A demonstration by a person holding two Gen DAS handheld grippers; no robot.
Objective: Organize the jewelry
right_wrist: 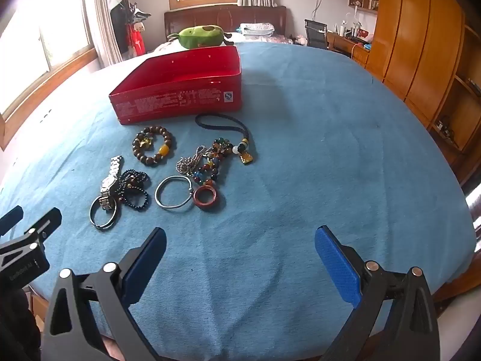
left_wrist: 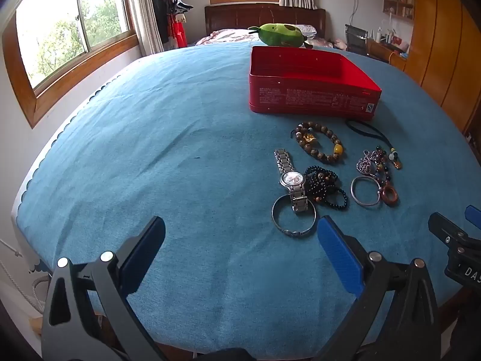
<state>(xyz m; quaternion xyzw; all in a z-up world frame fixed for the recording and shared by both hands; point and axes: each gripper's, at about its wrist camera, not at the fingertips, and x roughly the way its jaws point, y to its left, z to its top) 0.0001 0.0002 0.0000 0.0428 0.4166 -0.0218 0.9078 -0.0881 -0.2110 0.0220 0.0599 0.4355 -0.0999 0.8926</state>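
An open, empty red tin box point(left_wrist: 312, 90) point(right_wrist: 180, 102) stands on the blue tablecloth. In front of it lie a brown bead bracelet point(left_wrist: 320, 146) point(right_wrist: 154, 146), a silver watch point(left_wrist: 290, 179) point(right_wrist: 110, 182), black bead strands point(left_wrist: 326, 188) point(right_wrist: 133, 188), two silver bangles point(left_wrist: 294, 218) point(right_wrist: 174, 192), a red-brown ring point(left_wrist: 390, 194) point(right_wrist: 206, 197), a chain and bead pile point(right_wrist: 204, 158) and a black cord pendant point(right_wrist: 237, 138). My left gripper point(left_wrist: 240, 228) is open and empty, near the front edge, left of the jewelry. My right gripper point(right_wrist: 240, 237) is open and empty, right of it.
The blue cloth point(left_wrist: 168, 138) covers a round table. A green plush toy point(left_wrist: 281, 34) lies on a bed behind the table. Windows are on the left wall and wooden cabinets point(right_wrist: 421, 54) on the right. The right gripper shows at the left wrist view's right edge point(left_wrist: 454, 240).
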